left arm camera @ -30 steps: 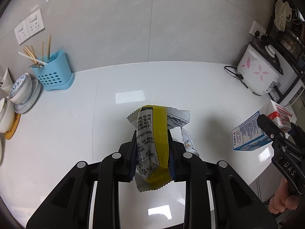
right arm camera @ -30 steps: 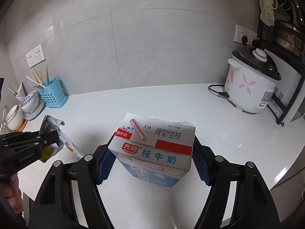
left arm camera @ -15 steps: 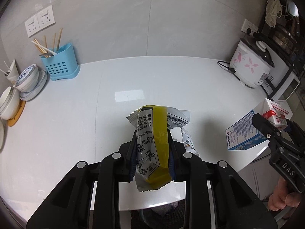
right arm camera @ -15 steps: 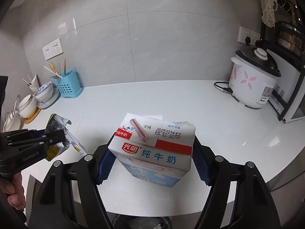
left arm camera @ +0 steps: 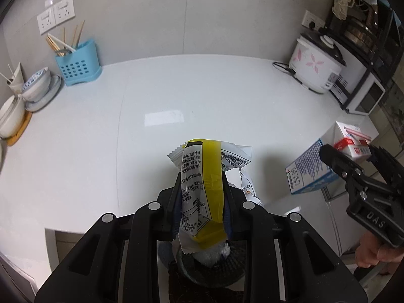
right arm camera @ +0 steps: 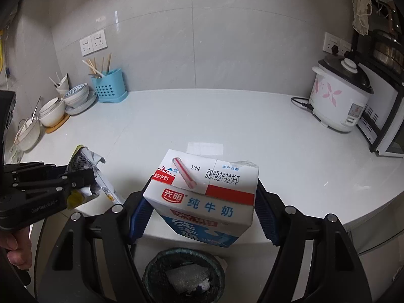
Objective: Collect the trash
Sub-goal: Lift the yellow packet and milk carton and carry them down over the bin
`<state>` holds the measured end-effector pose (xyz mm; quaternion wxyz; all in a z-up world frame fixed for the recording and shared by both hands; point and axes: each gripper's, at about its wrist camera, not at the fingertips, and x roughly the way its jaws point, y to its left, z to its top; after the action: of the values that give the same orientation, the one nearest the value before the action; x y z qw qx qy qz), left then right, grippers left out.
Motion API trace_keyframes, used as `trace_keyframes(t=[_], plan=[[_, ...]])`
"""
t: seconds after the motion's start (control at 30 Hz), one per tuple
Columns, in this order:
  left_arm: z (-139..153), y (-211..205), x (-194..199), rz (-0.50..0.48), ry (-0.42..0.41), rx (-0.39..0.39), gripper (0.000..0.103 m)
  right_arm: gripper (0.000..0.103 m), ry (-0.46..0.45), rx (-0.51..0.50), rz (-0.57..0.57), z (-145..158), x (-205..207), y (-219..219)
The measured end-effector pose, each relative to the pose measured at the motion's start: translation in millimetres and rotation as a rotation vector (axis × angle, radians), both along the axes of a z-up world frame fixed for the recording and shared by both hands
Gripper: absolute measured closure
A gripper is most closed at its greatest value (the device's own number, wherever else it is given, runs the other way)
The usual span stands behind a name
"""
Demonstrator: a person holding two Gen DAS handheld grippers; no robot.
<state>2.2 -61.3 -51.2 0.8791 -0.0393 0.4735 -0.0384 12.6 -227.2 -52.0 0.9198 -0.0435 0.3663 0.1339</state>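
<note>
Yellow-and-silver snack wrapper pinched in the left tongs, blue pads tight on both sides, wrapper standing up and crumpled. Left wrist view: tongs out past the white table edge, dark round trash bin directly below the wrapper, some white trash inside. Right tongs visible at right, clamped on a blue-white milk carton, a hand on the grip. Far side of table: blue utensil holder with chopsticks, stacked bowls at left, floral rice cooker at right. Right wrist view: right tongs spread wide but gripping the milk carton by its two sides, top face up with a red-striped straw stuck on it. Carton held off the table edge, above and slightly back of the trash bin. Left tongs at left with the wrapper, also over the table edge. Rice cooker and utensil holder against the wall.
</note>
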Motion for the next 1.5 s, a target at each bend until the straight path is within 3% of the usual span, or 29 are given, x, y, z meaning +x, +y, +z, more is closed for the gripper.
trace_keyframes(t=[0.6,1.3,1.5], plan=[[-50.1,-10.6,-69.9,-0.027,0.059,-0.009,0.078,0.034,0.081,0.003,0.067,-44.6,-56.1,-10.8],[-155.5,-11.0,-91.6,-0.013,0.134,-0.047,0.078,0.034,0.249,-0.008,0.140,-162.3,-71.7,6.4],[-190.9,-9.0,-92.1,-0.010,0.172,-0.042,0.078,0.034,0.321,-0.021,0.151,-209.0,-66.9,10.1]])
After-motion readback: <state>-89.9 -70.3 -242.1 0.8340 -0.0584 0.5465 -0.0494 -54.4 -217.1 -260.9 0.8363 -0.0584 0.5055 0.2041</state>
